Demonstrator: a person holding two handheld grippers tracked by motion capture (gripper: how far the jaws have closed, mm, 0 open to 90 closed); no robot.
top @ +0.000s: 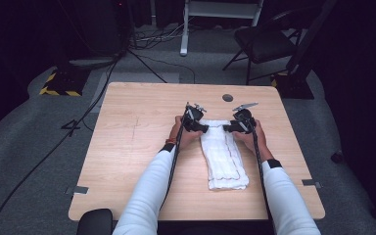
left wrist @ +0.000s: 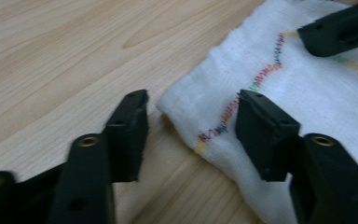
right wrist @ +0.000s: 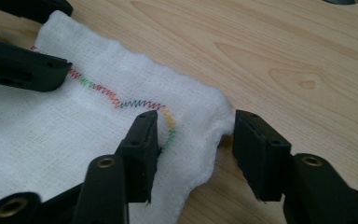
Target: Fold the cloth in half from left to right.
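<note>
Soft, light, floppy white cloth [top: 223, 156], folded long at centre frame on the table [top: 127, 147] — sure to sag and slip, so best pinched at the two far corners by the coloured stitching [left wrist: 242, 100]. Left gripper [left wrist: 192, 135] and right gripper [right wrist: 196, 154] both spread wide, each straddling a corner, nothing clamped yet. From the high view, whole cloth and both hands at its top end; from the gripper views, fingers [right wrist: 142, 156] and weave up close
</note>
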